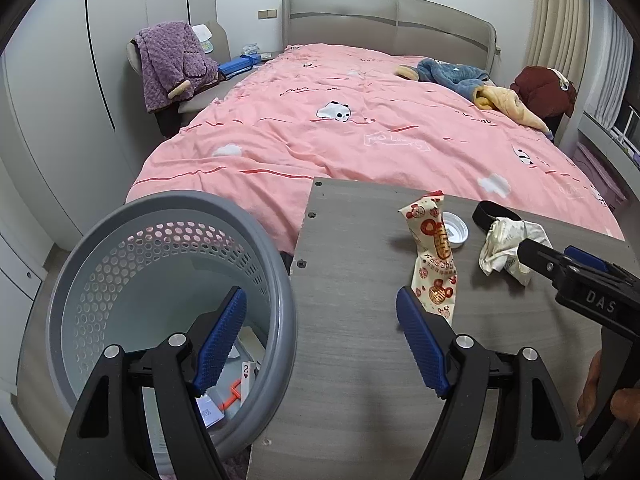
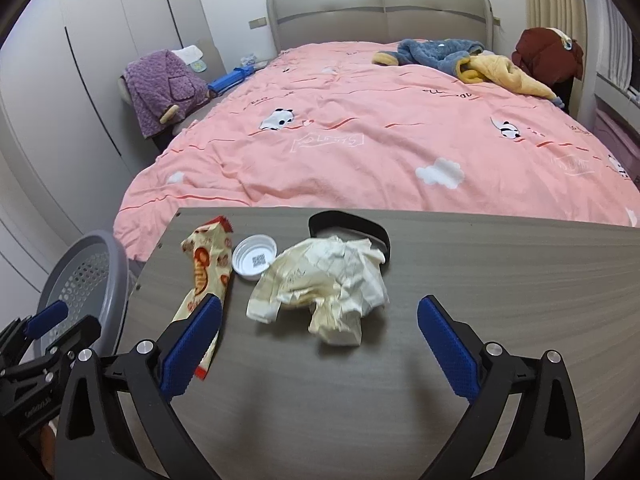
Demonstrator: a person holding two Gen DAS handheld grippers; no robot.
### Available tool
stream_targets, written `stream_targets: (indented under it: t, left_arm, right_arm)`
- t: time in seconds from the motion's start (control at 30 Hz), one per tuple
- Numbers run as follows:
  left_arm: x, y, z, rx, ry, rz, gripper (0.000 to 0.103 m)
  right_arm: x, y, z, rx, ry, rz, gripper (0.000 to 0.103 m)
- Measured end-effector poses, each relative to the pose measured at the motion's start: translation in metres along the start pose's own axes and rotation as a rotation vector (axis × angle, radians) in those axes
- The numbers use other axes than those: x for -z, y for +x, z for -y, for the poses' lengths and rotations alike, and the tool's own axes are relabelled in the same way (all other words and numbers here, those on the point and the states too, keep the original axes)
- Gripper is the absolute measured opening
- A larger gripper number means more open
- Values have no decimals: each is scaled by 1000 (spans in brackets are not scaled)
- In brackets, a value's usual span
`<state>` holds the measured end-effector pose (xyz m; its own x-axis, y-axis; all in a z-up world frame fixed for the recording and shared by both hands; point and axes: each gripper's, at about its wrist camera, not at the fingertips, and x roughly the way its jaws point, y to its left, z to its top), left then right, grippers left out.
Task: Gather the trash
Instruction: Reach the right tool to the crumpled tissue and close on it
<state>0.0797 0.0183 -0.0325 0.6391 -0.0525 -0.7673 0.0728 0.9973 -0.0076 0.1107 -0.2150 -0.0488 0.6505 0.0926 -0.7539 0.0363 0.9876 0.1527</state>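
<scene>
From the left wrist view, the left gripper (image 1: pixel 322 340) hangs with its fingers spread wide and nothing between them, one finger over the mouth of the grey perforated bin (image 1: pixel 288 312) and the other over the desk (image 1: pixel 360 360). The bin stands just beside the desk's left edge and already holds a few scraps, among them what looks like a playing card (image 1: pixel 248 372). On the desk lie a printed snack wrapper (image 1: pixel 434 252), a white bottle cap (image 1: pixel 454 229) just beside it, a crumpled paper wad (image 1: pixel 506 246) and a black band (image 1: pixel 494 212) behind the wad; the right gripper comes in from the right, its tip near the wad. From the right wrist view, the right gripper (image 2: pixel 320 340) has its fingers fully apart and empty, and the crumpled paper wad (image 2: pixel 320 288) sits on the desk (image 2: pixel 480 280) just ahead of the gap, roughly centred. The wad is cream, creased and bulky, likely light and easily squashed. The snack wrapper (image 2: pixel 208 264) lies at the left finger, partly hidden by it, the cap (image 2: pixel 255 257) beside it and the band (image 2: pixel 352 220) behind the wad. The step in hand appears to be reaching for the wad; the next move likely calls for lowering the fingers around it, closing, then carrying it left to the bin (image 2: pixel 80 272).
</scene>
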Motion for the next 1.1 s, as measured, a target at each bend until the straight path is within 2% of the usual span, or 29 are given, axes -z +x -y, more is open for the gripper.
stream_targets:
  t: [0.47,0.7,0.77,0.8,0.93,1.1]
  left_arm:
    - [-3,14,-13,16,-34,-21,74]
    - [-3,13,-14,19,-35,-21,74]
    - [-3,12,-12,21,-34,-20,74]
    - [-2,12,-12,23,-34,-20,74]
    - [-2,9,-9,30,-30,-20,74]
    - [-2,6,-3,34,-18,-20,74]
  right_arm:
    - [-18,41,-11,112,40,-68,97]
    - [-13,50,-9,116,46,-95,95]
    - [-11,49,-9,110,43,-90,91]
    - [-11,50,-9,111,43,-92,83]
    - [-9,49,-7,87,37,-106,66]
    - [-6,41,-8,60,22,-104,57]
